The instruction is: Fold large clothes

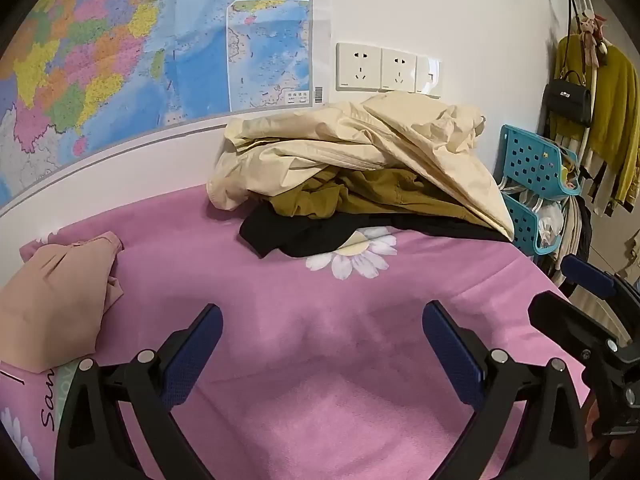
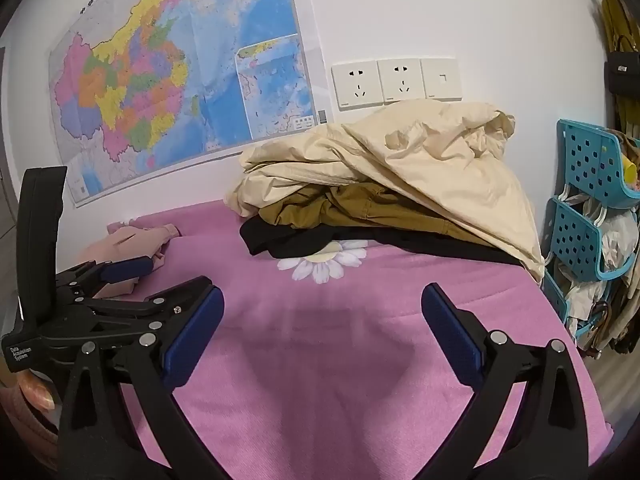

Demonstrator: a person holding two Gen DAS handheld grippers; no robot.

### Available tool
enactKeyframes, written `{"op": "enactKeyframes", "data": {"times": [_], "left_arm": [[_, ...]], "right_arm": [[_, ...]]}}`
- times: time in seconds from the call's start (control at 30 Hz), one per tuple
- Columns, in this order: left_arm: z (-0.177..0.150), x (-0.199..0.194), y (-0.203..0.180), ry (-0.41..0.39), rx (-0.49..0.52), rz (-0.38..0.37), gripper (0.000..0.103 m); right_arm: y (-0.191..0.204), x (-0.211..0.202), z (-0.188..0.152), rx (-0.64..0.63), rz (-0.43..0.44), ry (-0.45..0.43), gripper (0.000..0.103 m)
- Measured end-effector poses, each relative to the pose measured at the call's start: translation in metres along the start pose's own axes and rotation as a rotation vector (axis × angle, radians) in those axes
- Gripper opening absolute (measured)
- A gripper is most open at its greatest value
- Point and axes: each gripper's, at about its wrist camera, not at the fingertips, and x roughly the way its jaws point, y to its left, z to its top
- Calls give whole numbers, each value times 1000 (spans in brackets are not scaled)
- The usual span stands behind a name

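Both claws, left claw (image 1: 322, 336) and right claw (image 2: 322, 320), stand spread and empty at frame bottom; I see the clothes pile (image 2: 384, 184) at centre on the pink bed (image 2: 360, 380).

A pink flower-printed bed sheet (image 1: 320, 340) is seen below the left gripper (image 1: 322, 344), whose blue-padded jaws are spread wide with nothing between them; a heap of cream, mustard and black clothes (image 1: 360, 172) is piled against the white wall; a crumpled peach garment (image 1: 52, 300) lies at the left; the right gripper (image 1: 576, 296) is partly seen at the right edge.
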Motion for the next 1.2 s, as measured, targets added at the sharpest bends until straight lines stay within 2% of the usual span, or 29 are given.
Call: {"op": "enactKeyframes", "data": {"times": [1.2], "left_arm": [[3, 5, 3, 15, -24, -14, 97]], "right_arm": [[4, 4, 4, -8, -9, 13, 97]]}}
